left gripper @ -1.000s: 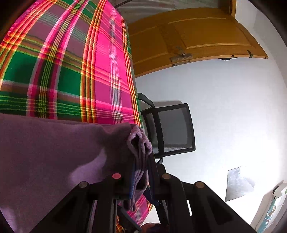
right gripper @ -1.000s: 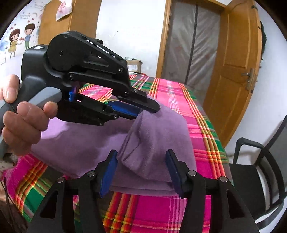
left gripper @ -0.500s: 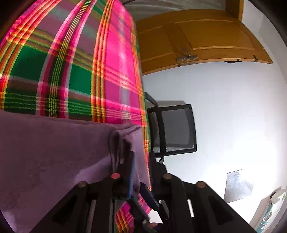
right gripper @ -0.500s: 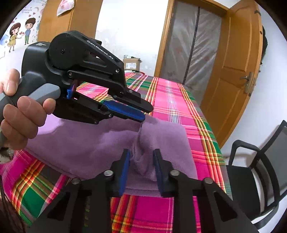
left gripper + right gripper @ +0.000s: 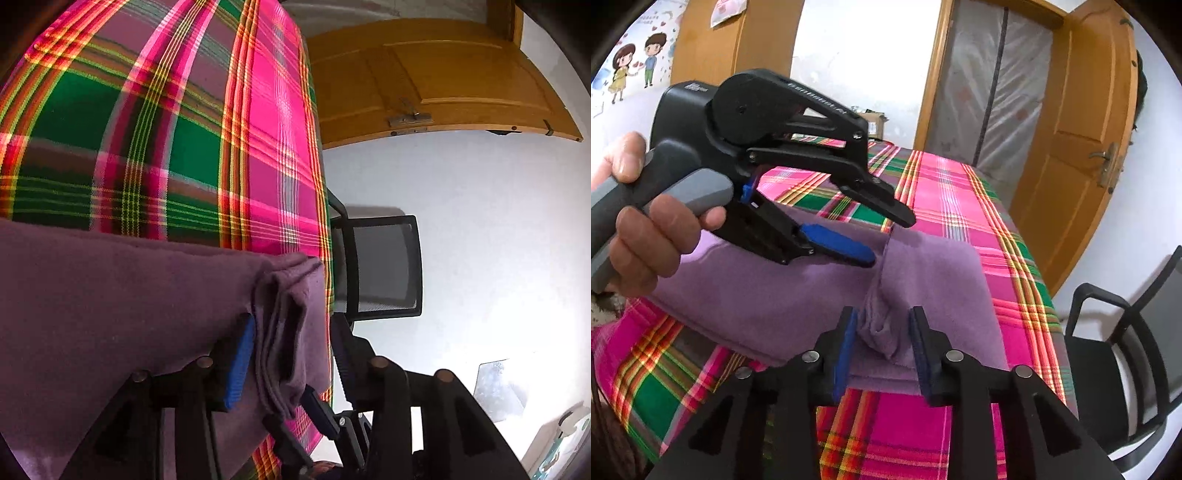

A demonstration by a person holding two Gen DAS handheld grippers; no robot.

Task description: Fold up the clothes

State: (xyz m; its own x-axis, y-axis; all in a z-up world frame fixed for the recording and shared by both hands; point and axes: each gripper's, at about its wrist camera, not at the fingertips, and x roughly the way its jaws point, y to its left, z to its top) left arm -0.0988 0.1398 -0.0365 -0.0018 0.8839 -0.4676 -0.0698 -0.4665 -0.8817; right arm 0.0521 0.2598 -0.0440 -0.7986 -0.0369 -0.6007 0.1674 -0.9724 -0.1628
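Observation:
A purple garment lies folded on the plaid-covered table. My right gripper is shut on a bunched fold at the garment's near edge, its blue pads pressing each side. My left gripper, held by a hand, hovers over the garment's middle ridge with its jaws apart. In the left wrist view the left gripper stands open around a loose layered fold of the purple garment, and a blue pad shows clear of the cloth.
A black mesh chair stands off the table's right edge, also visible as the chair in the left wrist view. A wooden door and a plastic-covered doorway are behind the table. Plaid tablecloth extends beyond the garment.
The right gripper went from wide open to shut on the bunched fold. The left gripper, pinching the garment half a second ago, has let go and opened.

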